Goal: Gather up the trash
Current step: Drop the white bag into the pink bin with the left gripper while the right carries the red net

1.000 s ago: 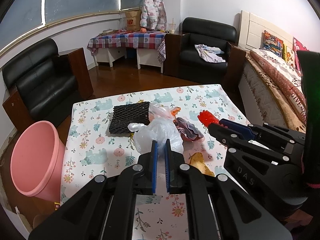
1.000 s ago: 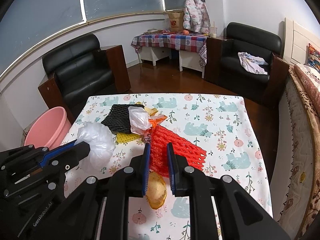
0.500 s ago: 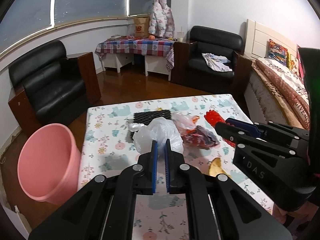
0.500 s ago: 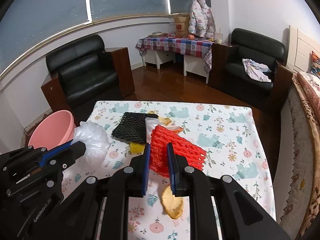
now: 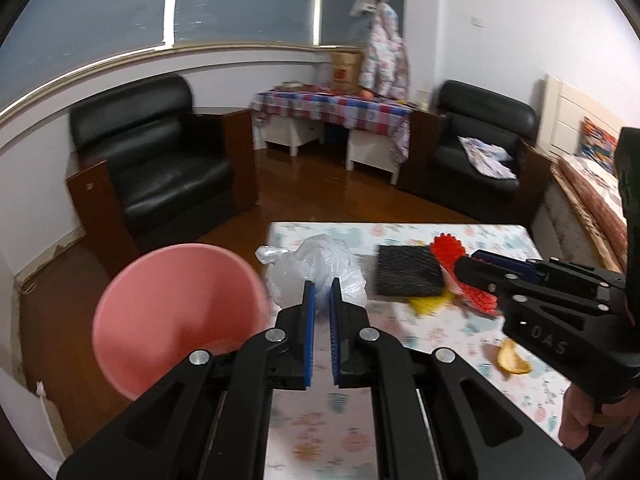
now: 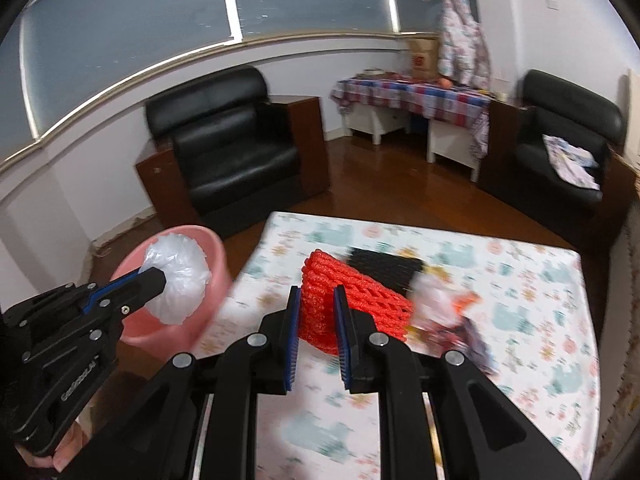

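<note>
A crumpled clear plastic bag [image 5: 316, 270] is clamped between the pads of the left gripper [image 5: 322, 292] and held by the rim of the pink bin [image 5: 176, 312], bulging forward past the fingertips. A folded red foam net [image 6: 340, 304] is pinched in the right gripper [image 6: 317, 300] above the patterned table [image 6: 520, 280], its long axis running away toward the right.

You are working in a home, in a lived-in room that serves as sitting room and bedroom. Two black leather armchairs [image 5: 160, 168] stand on a dark wood floor [image 5: 320, 184], and a bed [image 5: 592, 196] with a patterned cover lines one wall. A child's jacket [image 6: 460, 36] hangs above a checked-cloth side table [image 6: 412, 94], and your worktop [image 6: 520, 280] wears an animal-print cloth.
</note>
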A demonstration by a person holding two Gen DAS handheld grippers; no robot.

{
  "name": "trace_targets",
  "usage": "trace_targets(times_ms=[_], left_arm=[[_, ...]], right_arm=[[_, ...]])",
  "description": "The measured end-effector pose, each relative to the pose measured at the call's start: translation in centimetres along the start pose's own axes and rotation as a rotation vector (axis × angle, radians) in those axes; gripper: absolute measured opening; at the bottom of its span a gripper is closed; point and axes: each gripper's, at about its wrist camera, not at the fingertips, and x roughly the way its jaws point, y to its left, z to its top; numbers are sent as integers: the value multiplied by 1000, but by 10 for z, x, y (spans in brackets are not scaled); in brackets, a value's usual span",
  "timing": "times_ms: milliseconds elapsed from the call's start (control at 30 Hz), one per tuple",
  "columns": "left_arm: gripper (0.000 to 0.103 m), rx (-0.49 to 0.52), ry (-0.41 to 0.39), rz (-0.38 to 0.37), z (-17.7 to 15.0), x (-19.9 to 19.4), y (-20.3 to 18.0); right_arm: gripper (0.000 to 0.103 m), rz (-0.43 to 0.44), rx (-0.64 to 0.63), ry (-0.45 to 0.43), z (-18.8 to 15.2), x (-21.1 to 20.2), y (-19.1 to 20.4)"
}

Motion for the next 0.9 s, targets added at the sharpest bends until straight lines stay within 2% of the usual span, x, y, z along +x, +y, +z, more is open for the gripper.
trace_targets(times_ms=[367, 600, 733, 900], left_arm=[[6, -84, 3, 123, -11, -1, 81], [6, -147, 55, 149, -26, 12, 116], [6, -180, 84, 149, -30, 25, 129], [6, -196, 110, 154, -37, 36, 142]], right_arm=[[16, 229, -38, 45, 17, 46, 69], [16, 370, 8, 132, 21, 89, 102], [16, 425, 42, 188, 21, 114, 117], [17, 429, 36, 216, 19, 138, 135]])
